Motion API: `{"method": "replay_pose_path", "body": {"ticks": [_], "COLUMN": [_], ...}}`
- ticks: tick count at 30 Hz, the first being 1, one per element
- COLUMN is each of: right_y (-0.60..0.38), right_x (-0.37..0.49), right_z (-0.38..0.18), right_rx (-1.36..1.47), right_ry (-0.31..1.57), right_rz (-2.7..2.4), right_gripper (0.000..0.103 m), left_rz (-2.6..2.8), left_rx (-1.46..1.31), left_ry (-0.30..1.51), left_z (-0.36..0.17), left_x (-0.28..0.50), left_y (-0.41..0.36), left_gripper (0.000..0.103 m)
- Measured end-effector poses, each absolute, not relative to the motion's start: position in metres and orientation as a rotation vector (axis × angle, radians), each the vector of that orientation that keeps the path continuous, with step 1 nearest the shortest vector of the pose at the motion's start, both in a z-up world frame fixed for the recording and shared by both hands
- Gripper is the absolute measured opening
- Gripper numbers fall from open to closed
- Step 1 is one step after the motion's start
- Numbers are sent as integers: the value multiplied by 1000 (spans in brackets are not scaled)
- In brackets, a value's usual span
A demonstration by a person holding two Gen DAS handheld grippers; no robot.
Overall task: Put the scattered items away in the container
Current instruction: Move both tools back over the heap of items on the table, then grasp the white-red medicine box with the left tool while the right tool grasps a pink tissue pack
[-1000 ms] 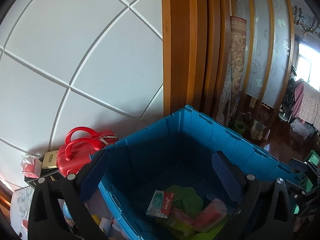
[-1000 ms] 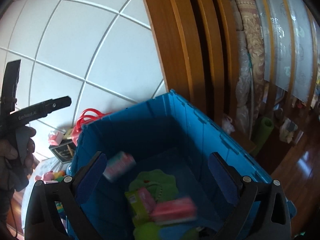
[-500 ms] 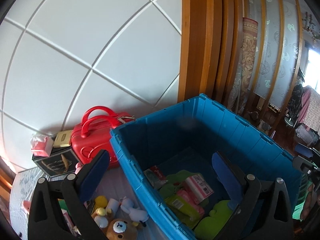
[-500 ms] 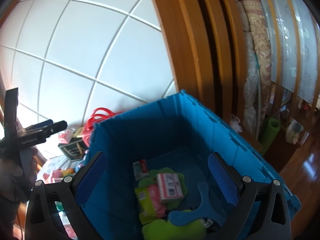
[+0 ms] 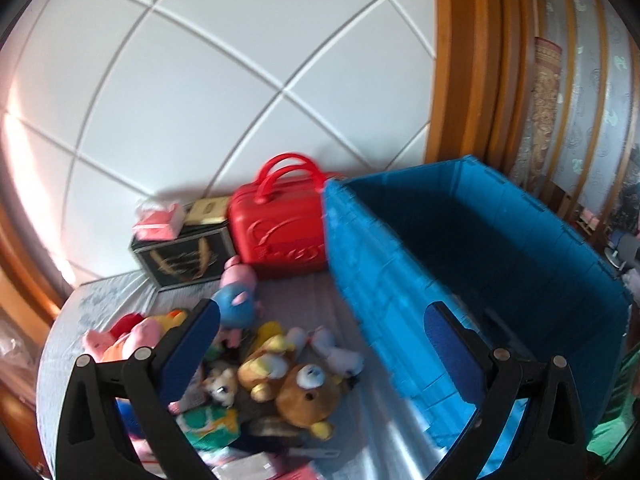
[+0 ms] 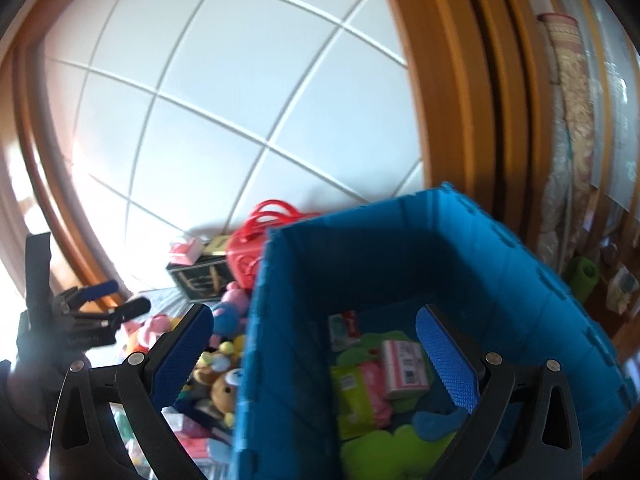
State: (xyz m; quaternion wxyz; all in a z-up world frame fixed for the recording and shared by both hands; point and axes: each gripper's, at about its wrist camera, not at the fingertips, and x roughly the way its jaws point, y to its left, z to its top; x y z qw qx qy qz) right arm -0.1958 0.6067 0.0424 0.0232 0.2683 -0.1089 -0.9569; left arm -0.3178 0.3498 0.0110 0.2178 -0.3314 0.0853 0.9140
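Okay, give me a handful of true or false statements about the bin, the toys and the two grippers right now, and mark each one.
1. Both the left gripper and the right gripper are open and hold nothing. True.
2. The blue bin is bare inside. False: packets and green items lie on its floor.
3. The brown bear plush is already in the bin. False: it lies outside it, in the toy pile beside its wall.
4. A red case with handles stands by the wall, next to the bin's corner. True.
5. The pink-and-white packet lies inside the bin. True.
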Motion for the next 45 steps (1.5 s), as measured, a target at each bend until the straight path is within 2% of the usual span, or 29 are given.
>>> {"method": "replay_pose_path", "body": {"ticks": [9,16,20,26,31,39,43,45], "right_y": [523,446,396,346,320,300,292,290], "right_x": [-198,-194,-189,-182,-174,-165,-165,-167], "right_z": [36,20,-10,-71,-120,-187,-214,-225], "right_rx": [852,911,975,1152,1298,1502,1584,1621], "right_ry": [-247,-221,-178,-235,-290,-422,-467,-494], "right_rz": [-2891,-2841,-2828,-2794,-2787,-2778,-2772,-2762], "right_gripper": [103,103,103,103,103,103,103,103], "left_rz": [2571,2588,2568,2478,2389,2172,2102,2055], "left_rx": [-1062,-1077,-1098,-1149,-1180,-1183,-1213,-1258], "left_ry": [162,302,366,388,420,541,573,556], "left_z": [-37,-69,-89,-122,-158,-220,-249,-267], "left_x": [-310,-302,-303,-309,-313,-322,-342,-354], "left_y": [227,139,90,34,13,23,31,34], "left_gripper": [103,103,103,103,101,97,94,89]}}
